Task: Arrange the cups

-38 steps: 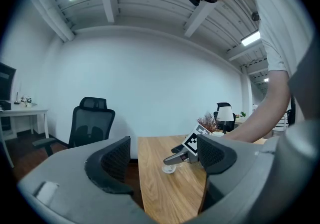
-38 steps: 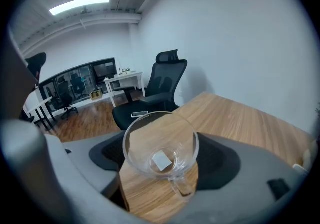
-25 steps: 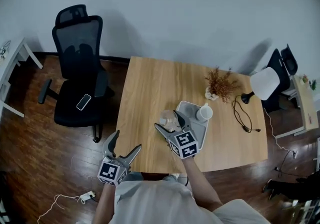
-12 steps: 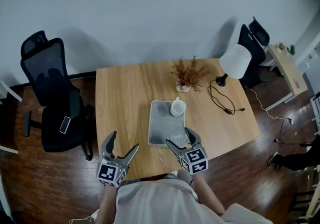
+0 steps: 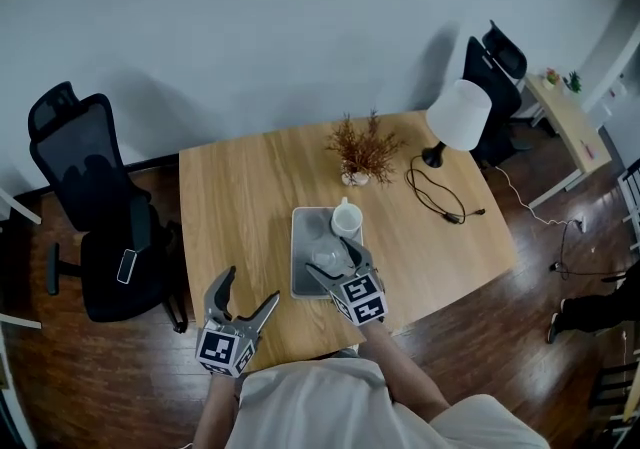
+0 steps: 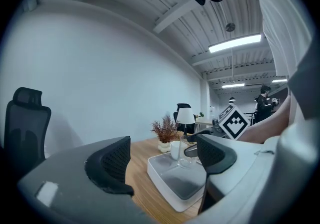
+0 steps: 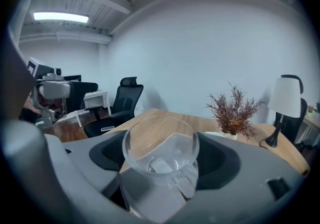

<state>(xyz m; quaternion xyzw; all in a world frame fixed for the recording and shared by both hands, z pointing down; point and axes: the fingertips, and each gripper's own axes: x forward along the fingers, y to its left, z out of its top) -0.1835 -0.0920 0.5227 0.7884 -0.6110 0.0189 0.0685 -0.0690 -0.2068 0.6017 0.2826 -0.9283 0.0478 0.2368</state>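
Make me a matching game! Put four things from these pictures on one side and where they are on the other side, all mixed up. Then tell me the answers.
Things:
1. clear glass cup
2. white mug
3. table lamp
4. phone

Places:
A. on the seat of the black office chair
B. standing in the grey tray
C. held in the right claw
D. at the far right corner of the wooden table

Pairs: 1-C, 2-B, 3-D, 4-A.
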